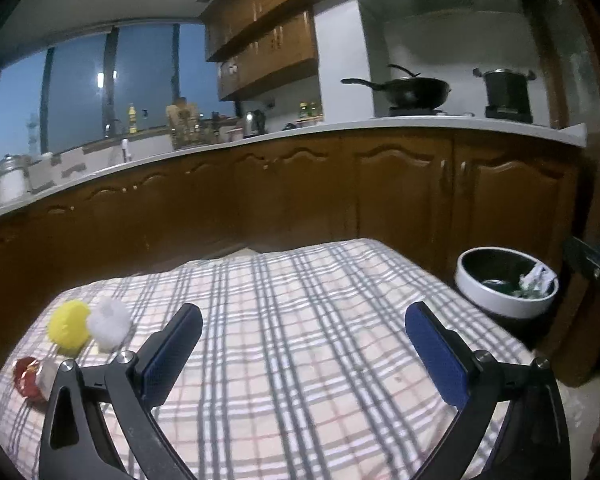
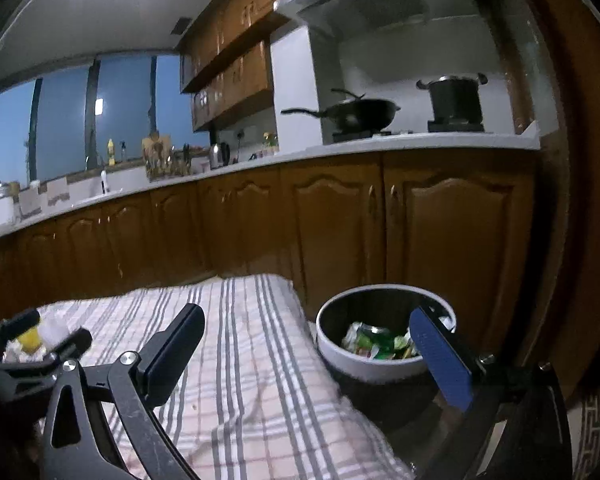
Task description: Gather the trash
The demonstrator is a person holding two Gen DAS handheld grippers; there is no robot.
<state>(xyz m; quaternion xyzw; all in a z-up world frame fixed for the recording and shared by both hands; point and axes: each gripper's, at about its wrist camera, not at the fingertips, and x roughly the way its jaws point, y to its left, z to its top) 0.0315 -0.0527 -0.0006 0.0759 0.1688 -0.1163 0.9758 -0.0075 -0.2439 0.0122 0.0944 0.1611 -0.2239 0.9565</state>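
While both pairs of tongs are held above the checked cloth (image 1: pixel 300 320), the left gripper (image 1: pixel 304 332) is seen with its jaws spread to their widest, nothing between them; the right gripper (image 2: pixel 308 340) is likewise spread wide and empty. The task's things lie at the cloth's left edge: a yellow crumpled ball (image 1: pixel 69 326) touching a white crumpled ball (image 1: pixel 110 322), and nearer the front left corner a red-and-white wrapper (image 1: pixel 30 376). Nothing is seen on the cloth between the left gripper and these pieces. Off the cloth's right edge, lower than its surface, a white-rimmed bin (image 1: pixel 506 280) is placed, with scraps already inside. Behind the cloth a run of brown cabinet doors (image 1: pixel 400 200) is shown under a pale counter (image 1: pixel 420 124), on which a black wok (image 1: pixel 414 90) and a dark stockpot (image 1: pixel 506 90) are set.

From the left wrist view the three pieces are shown clearly, and only a dark corner of the other gripper is visible at the far right. From the right wrist view the bin's contents are revealed as green and white packaging (image 2: pixel 380 344), partly masked by the blue pad of the right finger; the left gripper is seen at the lower left, hiding most of the trash, so that only a yellow patch and some white remain visible.
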